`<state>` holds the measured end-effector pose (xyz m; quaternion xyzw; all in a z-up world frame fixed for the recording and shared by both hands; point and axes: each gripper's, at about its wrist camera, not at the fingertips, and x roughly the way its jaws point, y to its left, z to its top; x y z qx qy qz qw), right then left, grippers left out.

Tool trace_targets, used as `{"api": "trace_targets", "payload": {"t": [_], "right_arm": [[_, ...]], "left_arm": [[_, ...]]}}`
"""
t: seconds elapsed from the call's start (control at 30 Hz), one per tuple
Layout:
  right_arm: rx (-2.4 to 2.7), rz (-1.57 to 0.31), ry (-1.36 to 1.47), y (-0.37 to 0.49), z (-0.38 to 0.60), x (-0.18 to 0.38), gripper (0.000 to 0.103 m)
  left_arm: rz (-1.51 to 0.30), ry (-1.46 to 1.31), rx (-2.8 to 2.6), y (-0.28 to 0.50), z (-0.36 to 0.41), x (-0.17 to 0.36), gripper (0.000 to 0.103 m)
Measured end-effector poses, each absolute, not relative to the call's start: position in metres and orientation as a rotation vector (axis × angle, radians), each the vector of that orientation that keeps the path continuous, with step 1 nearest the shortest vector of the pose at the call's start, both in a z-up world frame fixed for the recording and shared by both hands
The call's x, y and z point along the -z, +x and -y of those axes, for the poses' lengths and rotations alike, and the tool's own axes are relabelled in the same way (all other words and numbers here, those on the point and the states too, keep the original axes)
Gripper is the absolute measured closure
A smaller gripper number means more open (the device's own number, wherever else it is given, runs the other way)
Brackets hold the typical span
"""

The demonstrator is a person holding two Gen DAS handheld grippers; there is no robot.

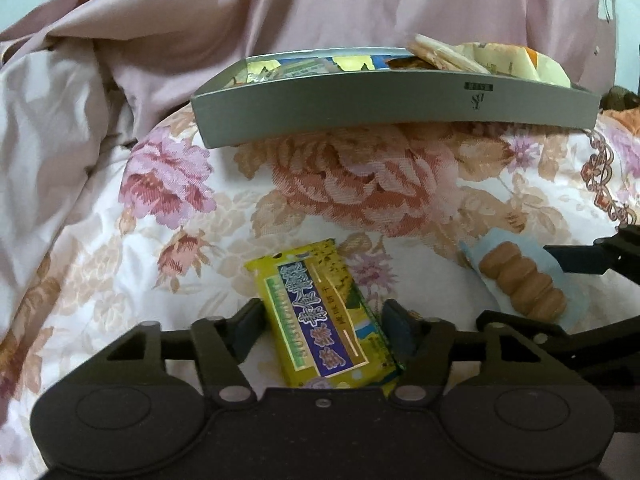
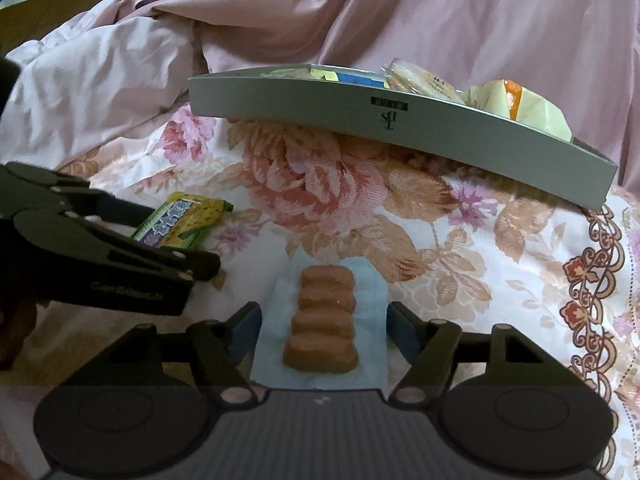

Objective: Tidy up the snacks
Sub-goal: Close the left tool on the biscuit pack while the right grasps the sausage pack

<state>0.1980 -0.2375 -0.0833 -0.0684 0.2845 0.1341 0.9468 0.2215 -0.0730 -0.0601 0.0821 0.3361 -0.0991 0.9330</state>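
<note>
A yellow biscuit pack (image 1: 320, 312) with a blue label lies on the flowered bedcover, and my left gripper (image 1: 322, 320) is shut on its two long edges. To its right lies a pale blue packet of brown rolls (image 2: 322, 320). My right gripper (image 2: 322, 320) is shut on it, a pad against each side of the wrapper. Each view shows the other gripper at its edge: the right gripper (image 1: 524, 284) around the roll packet (image 1: 520, 280), the left gripper (image 2: 180, 240) around the yellow pack (image 2: 180, 220). Beyond both stands a shallow grey box (image 1: 360, 108) holding several wrapped snacks.
The grey box (image 2: 320, 108) rests on the flowered cover (image 1: 360, 184), its near wall facing me. Crumpled pink bedding (image 1: 160, 40) rises behind and to the left of it. A strip of cover lies between the box and the two packets.
</note>
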Motion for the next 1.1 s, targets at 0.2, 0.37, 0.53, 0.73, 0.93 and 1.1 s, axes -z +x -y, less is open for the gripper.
{"api": "trace_targets", "payload": {"t": [0.2, 0.37, 0.53, 0.73, 0.93, 1.1], "right_arm": [[-0.282, -0.586, -0.117, 0.198, 0.239, 0.083, 0.036], [-0.297, -0.600, -0.115, 0.190, 0.234, 0.080, 0.038], [-0.339, -0.615, -0.120, 0.176, 0.230, 0.077, 0.036], [-0.323, -0.617, -0.126, 0.173, 0.229, 0.079, 0.024], [-0.305, -0.617, -0.108, 0.177, 0.232, 0.087, 0.019], [-0.317, -0.599, -0.117, 0.174, 0.230, 0.087, 0.035]], "left_arm": [[-0.706, 0.136, 0.187, 0.209, 0.070, 0.057, 0.051], [-0.742, 0.125, 0.185, 0.190, 0.066, 0.054, 0.052], [-0.757, 0.143, 0.182, 0.183, 0.067, 0.052, 0.050], [-0.753, 0.136, 0.196, 0.185, 0.066, 0.054, 0.040], [-0.743, 0.134, 0.189, 0.189, 0.064, 0.056, 0.039], [-0.733, 0.146, 0.189, 0.188, 0.067, 0.055, 0.051]]}}
